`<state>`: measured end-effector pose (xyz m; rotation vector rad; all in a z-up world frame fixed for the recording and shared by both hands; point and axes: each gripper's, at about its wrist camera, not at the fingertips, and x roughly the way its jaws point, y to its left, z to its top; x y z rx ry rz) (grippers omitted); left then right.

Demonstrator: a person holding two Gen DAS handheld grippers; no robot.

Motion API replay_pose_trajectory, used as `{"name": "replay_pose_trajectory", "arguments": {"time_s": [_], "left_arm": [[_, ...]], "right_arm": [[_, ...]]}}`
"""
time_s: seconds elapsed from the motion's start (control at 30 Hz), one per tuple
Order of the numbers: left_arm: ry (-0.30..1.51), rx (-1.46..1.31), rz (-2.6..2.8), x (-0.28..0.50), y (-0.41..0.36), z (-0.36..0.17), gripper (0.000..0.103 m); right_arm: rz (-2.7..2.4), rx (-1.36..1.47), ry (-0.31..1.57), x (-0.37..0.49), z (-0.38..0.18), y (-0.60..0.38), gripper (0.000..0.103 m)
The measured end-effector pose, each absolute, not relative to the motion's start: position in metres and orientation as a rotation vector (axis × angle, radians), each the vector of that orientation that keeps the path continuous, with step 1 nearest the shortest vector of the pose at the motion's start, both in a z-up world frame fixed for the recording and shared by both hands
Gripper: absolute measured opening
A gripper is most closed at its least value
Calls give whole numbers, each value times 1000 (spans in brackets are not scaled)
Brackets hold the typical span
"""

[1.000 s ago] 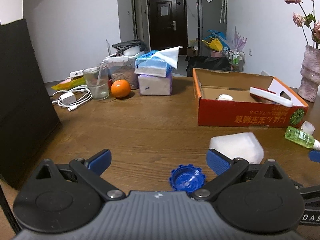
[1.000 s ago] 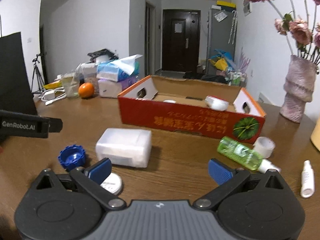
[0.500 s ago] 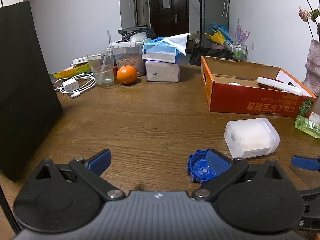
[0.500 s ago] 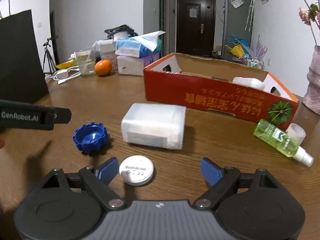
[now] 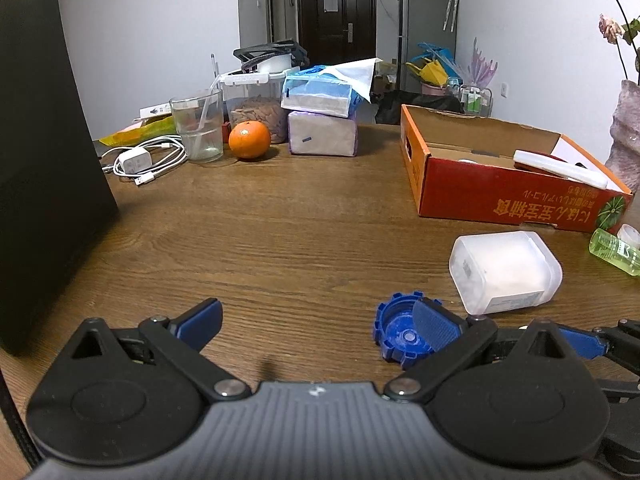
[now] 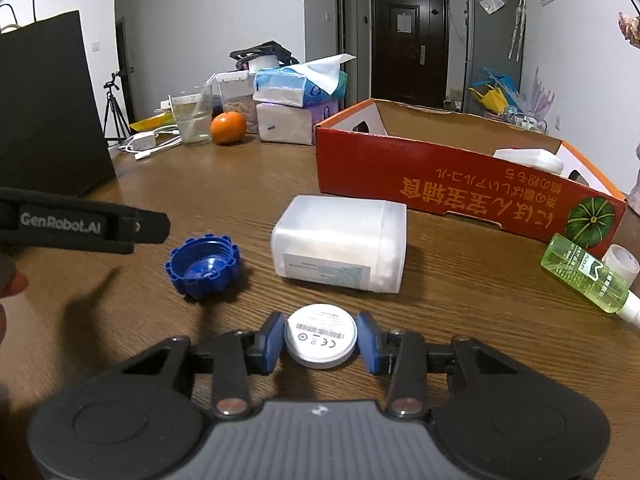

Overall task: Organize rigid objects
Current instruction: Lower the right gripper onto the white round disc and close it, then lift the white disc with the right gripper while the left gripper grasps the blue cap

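A white round disc (image 6: 320, 336) lies on the wooden table between the pads of my right gripper (image 6: 320, 342). Its jaws are closing, and both blue pads meet the disc's rim. Just beyond it lie a blue bottle cap (image 6: 204, 266) and a frosted white plastic box (image 6: 340, 244) on its side. My left gripper (image 5: 316, 312) stands wide open and holds nothing, and the blue cap (image 5: 400, 332) sits partly behind its right fingertip (image 5: 432, 324). The red cardboard box (image 6: 440, 188) stands open at the right, with white items inside.
A green spray bottle (image 6: 580, 276) and a white cap (image 6: 620, 260) lie by the box's near right corner. At the far side are an orange (image 5: 250, 140), a glass (image 5: 198, 128), a charger with cable (image 5: 140, 160) and tissue packs (image 5: 322, 114). A black panel (image 5: 40, 140) stands at the left.
My right gripper has come forward and down over the white disc, and its jaws have gone from wide open to closed against it. In the left view the blue cap has shifted to the right finger.
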<state>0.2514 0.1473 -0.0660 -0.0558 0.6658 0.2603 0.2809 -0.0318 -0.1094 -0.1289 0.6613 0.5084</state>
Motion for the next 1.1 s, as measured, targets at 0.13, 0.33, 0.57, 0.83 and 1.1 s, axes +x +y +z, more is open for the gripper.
{"name": "replay_pose_trajectory", "arguments": {"time_s": [0.13,0.33,0.57,0.83,1.1], "left_arm": [[670,-59,263,253,147,-68,103],[678,-64,261,255,145,-70,103],[694,-51,251,263,135,-76,103],[722,-40,235,273,123,-85,103],[736,-14,224,281,111,-93,103]], "right_arm": [[510,-111,656,281,-110,-35,38],[498,-91,636,281,-106,-41,38],[487,-73,601,282,-100,-53,38],[459,-50,573,287,-95,-74,38],[425,-26,554,293,-92,-98,38]]}}
